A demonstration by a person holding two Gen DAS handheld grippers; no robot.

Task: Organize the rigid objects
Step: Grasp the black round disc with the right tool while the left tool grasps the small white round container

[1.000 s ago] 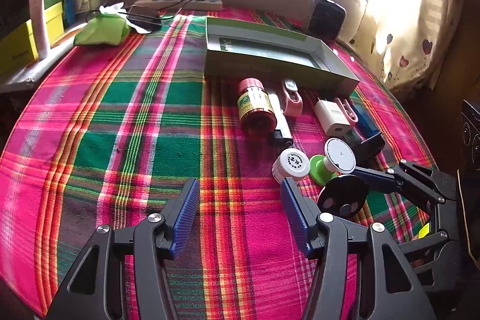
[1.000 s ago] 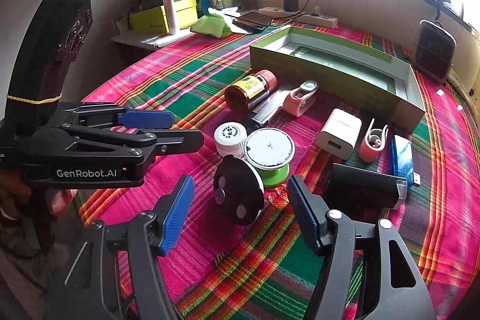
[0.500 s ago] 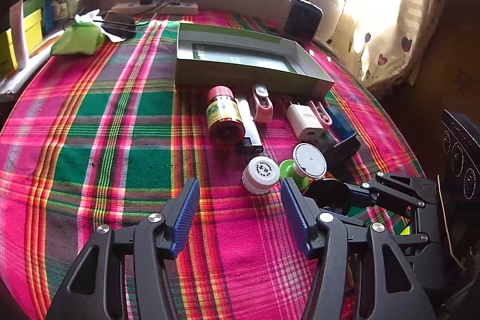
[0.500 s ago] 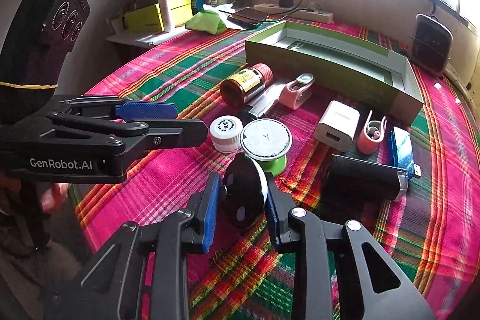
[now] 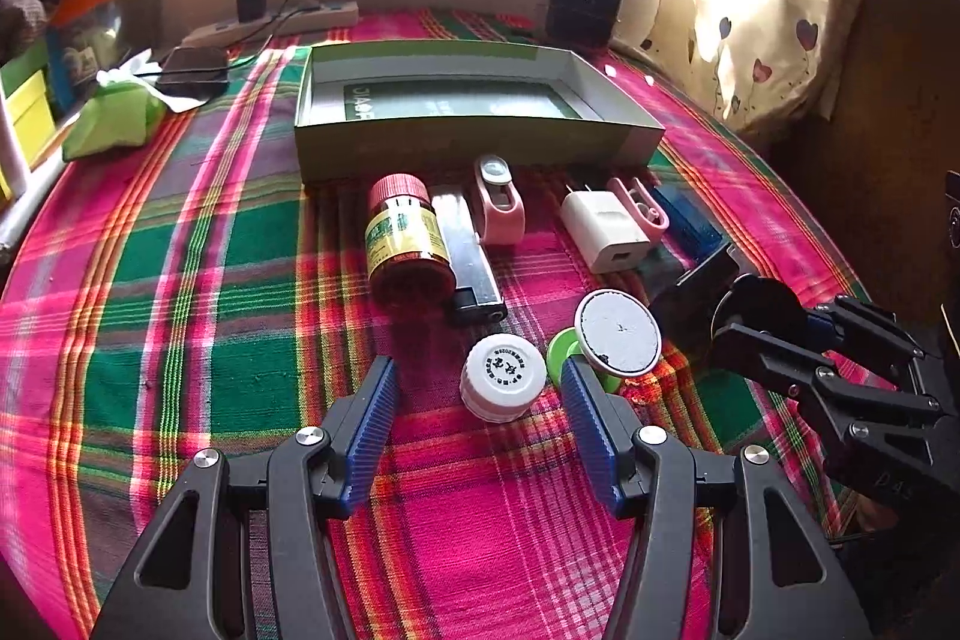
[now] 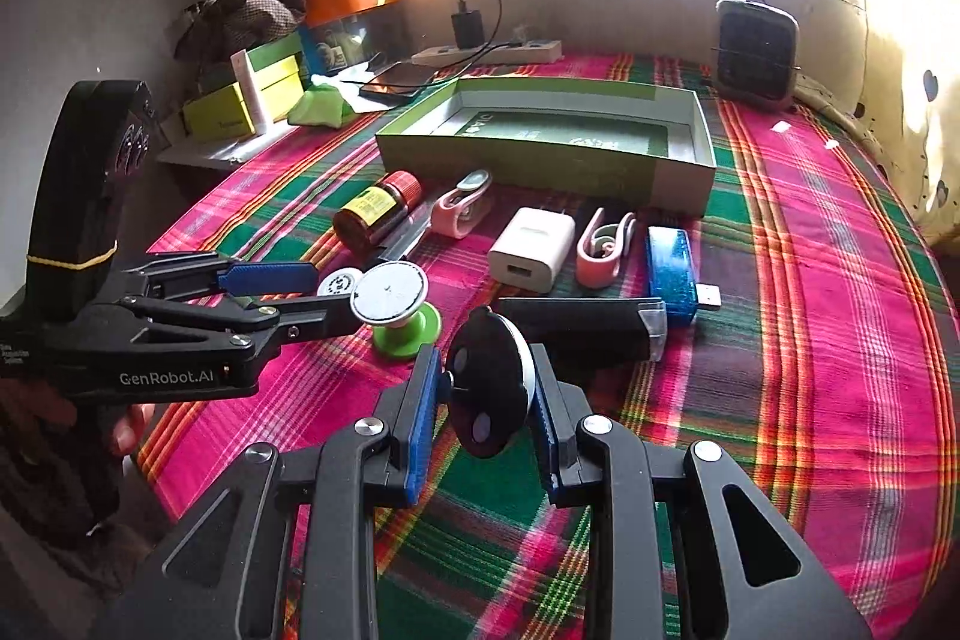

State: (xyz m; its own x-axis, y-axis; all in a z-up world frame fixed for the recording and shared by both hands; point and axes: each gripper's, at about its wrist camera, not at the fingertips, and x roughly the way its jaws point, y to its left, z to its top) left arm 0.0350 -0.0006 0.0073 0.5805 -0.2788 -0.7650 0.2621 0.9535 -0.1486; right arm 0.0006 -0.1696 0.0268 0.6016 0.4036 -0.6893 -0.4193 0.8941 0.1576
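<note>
My right gripper (image 6: 485,388) is shut on a black round disc (image 6: 489,388) and holds it above the plaid cloth; it also shows in the left wrist view (image 5: 759,307). My left gripper (image 5: 480,388) is open, with a small white-capped jar (image 5: 503,383) just ahead between its fingertips. A green spool with a white top (image 5: 618,331), a red-capped brown bottle (image 5: 405,241), a black lighter (image 5: 471,259), a pink clip (image 5: 498,199), a white charger (image 5: 606,232), a blue USB stick (image 6: 672,265) and a black torch (image 6: 588,325) lie before the open green box (image 5: 474,139).
A black speaker (image 6: 756,55) stands behind the box at the right. A power strip with charger (image 5: 282,19), a phone (image 5: 192,67) and a green pouch (image 5: 114,118) lie at the far left. Yellow-green boxes (image 6: 246,94) sit on a side shelf.
My right gripper has shut on the black disc and lifted it off the cloth. My left gripper has moved forward toward the white-capped jar and stays open.
</note>
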